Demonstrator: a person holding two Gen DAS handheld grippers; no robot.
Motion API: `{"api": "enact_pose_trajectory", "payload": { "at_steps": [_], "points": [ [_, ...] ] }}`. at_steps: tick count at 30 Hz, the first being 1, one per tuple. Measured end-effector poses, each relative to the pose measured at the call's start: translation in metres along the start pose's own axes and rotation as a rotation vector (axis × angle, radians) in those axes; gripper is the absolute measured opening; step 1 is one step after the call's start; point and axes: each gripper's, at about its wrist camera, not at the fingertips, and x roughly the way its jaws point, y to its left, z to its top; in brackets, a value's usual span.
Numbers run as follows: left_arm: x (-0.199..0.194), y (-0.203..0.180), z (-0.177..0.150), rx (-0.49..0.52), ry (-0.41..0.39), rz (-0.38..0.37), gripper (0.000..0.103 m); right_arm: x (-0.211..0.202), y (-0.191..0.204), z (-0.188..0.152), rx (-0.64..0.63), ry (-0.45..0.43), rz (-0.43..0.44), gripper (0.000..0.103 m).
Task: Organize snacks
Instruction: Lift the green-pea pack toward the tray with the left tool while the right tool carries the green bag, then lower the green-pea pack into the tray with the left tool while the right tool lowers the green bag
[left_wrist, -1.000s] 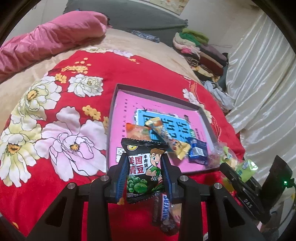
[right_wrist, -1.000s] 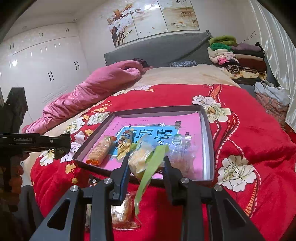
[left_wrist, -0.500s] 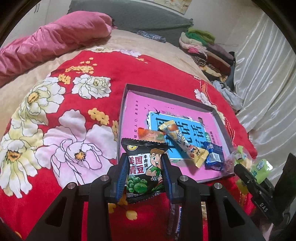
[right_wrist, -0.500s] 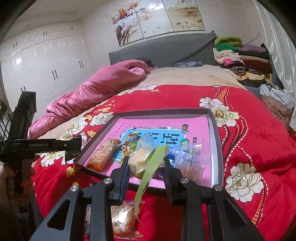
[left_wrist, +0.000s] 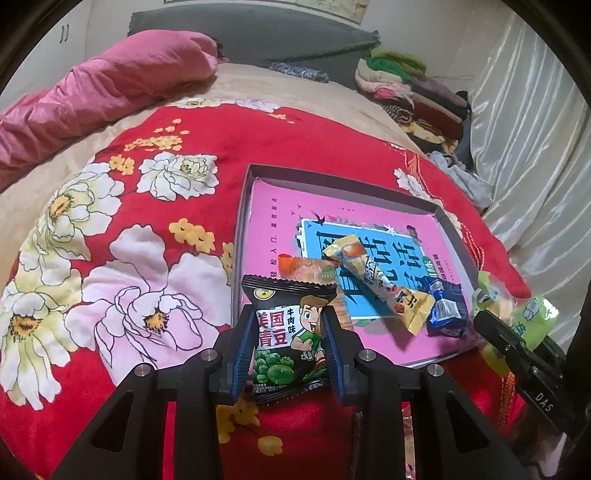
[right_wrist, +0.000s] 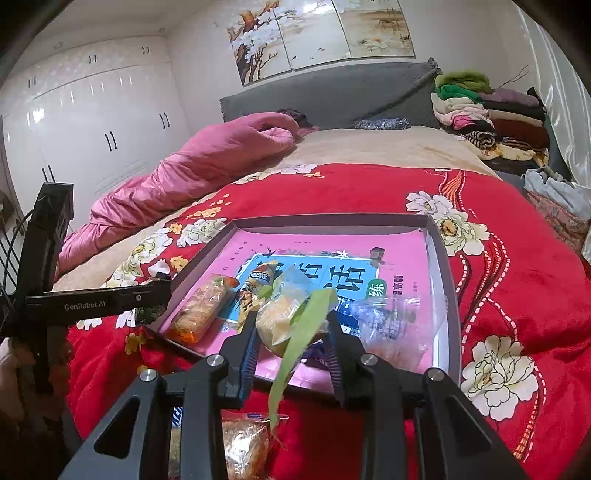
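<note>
1. Leftmost, a red flowered blanket (left_wrist: 122, 236) is seen spread over the bed, with a pink quilt (left_wrist: 110, 81) bunched behind it.
2. Next, the left gripper (left_wrist: 286, 332) is seen pinching a black green-pea snack packet (left_wrist: 288, 332), held upright over the blanket just before the near left corner of the tray.
3. A shallow grey tray (left_wrist: 454, 243) with a pink book cover inside is seen on the blanket; an orange packet (left_wrist: 306, 267), a yellow stick packet (left_wrist: 380, 282) and a blue wrapped sweet (left_wrist: 445, 308) are laid in it.
4. Rightmost, the right gripper (right_wrist: 291, 332) is seen clamped on a green-and-clear snack bag (right_wrist: 291, 314), held above the tray's near edge.
5. Another snack packet (right_wrist: 243, 443) is seen on the blanket beneath the right gripper, outside the tray.
</note>
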Motion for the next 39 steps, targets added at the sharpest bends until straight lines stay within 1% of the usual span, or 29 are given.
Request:
{"api": "enact_pose_trajectory", "payload": {
  "at_steps": [13, 23, 27, 39],
  "points": [
    [0.008, -0.004, -0.001, 0.016, -0.003, 0.021, 0.036, 0.011, -0.001, 0.001, -0.012, 0.014, -0.010, 0.034],
    [0.016, -0.005, -0.001, 0.010, 0.008, 0.020, 0.036, 0.015, -0.002, 0.002, -0.015, 0.012, -0.009, 0.034],
    [0.019, -0.003, 0.000, 0.000, 0.012, 0.031, 0.036, 0.019, -0.005, 0.003, -0.003, 0.016, -0.019, 0.034],
    [0.027, -0.007, -0.002, -0.005, 0.027, 0.014, 0.036, 0.024, -0.005, 0.002, -0.008, 0.035, -0.012, 0.034]
  ]
}}
